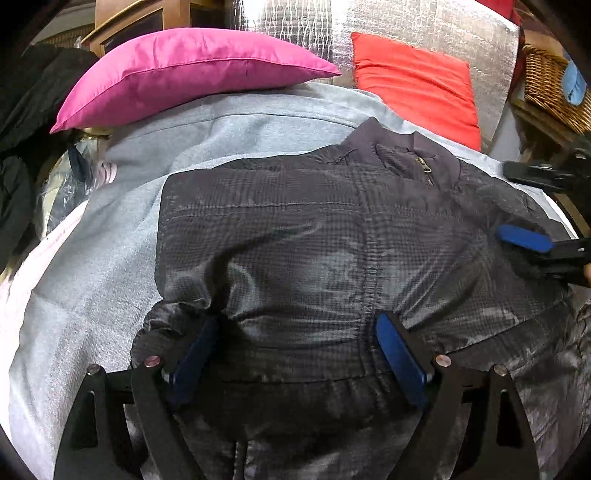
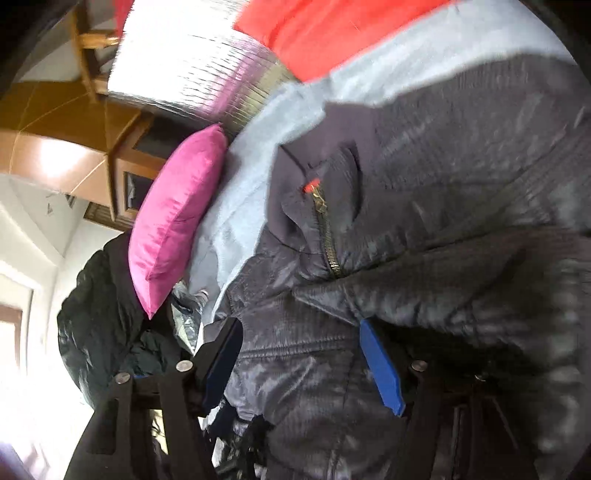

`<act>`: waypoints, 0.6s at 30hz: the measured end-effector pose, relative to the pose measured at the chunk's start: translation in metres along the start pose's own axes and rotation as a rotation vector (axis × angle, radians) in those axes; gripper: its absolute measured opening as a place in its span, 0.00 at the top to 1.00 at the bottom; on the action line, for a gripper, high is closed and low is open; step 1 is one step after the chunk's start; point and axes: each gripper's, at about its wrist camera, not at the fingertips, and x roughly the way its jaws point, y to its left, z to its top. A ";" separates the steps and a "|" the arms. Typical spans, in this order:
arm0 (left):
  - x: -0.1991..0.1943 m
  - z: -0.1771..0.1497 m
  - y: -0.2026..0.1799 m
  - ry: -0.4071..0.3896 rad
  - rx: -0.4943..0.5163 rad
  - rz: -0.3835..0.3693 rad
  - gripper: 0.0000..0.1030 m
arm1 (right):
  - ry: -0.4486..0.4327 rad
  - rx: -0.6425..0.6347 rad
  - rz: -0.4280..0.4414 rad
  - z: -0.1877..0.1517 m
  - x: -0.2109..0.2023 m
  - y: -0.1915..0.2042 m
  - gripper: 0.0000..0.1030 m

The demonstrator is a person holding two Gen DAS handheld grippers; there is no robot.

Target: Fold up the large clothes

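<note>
A dark grey checked padded jacket (image 1: 295,229) lies spread front up on a light grey sheet (image 1: 96,266), its collar and brass zipper (image 1: 424,168) at the far end. My left gripper (image 1: 297,319) stands open wide over the hem, pads resting on the fabric, which bunches against the left pad (image 1: 192,362). My right gripper (image 1: 502,199) comes in from the right edge, open astride the jacket's shoulder. In the blurred, sideways right wrist view the jacket (image 2: 424,184) fills the frame and fabric lies between the right gripper's (image 2: 299,325) blue pads (image 2: 380,365); the zipper (image 2: 327,236) shows just beyond.
A pink pillow (image 1: 184,74) and a red pillow (image 1: 417,85) lean on a silver foil backing (image 1: 424,22) at the far end. A black coat (image 1: 29,110) is heaped at the left, beside plastic-wrapped items (image 1: 70,181). A wicker basket (image 1: 554,92) stands at the right.
</note>
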 end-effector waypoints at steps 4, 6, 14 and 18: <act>-0.001 -0.002 -0.001 -0.011 -0.002 0.004 0.13 | -0.045 -0.019 -0.001 -0.009 -0.044 -0.012 0.32; 0.003 0.001 0.001 -0.014 0.002 0.009 0.12 | -0.086 0.003 -0.058 -0.009 -0.065 -0.032 0.32; 0.004 0.000 0.002 -0.020 -0.001 0.014 0.11 | -0.134 0.044 -0.003 -0.016 -0.097 -0.046 0.36; 0.003 -0.001 0.002 -0.027 -0.001 0.017 0.10 | -0.151 0.071 -0.068 -0.027 -0.102 -0.073 0.42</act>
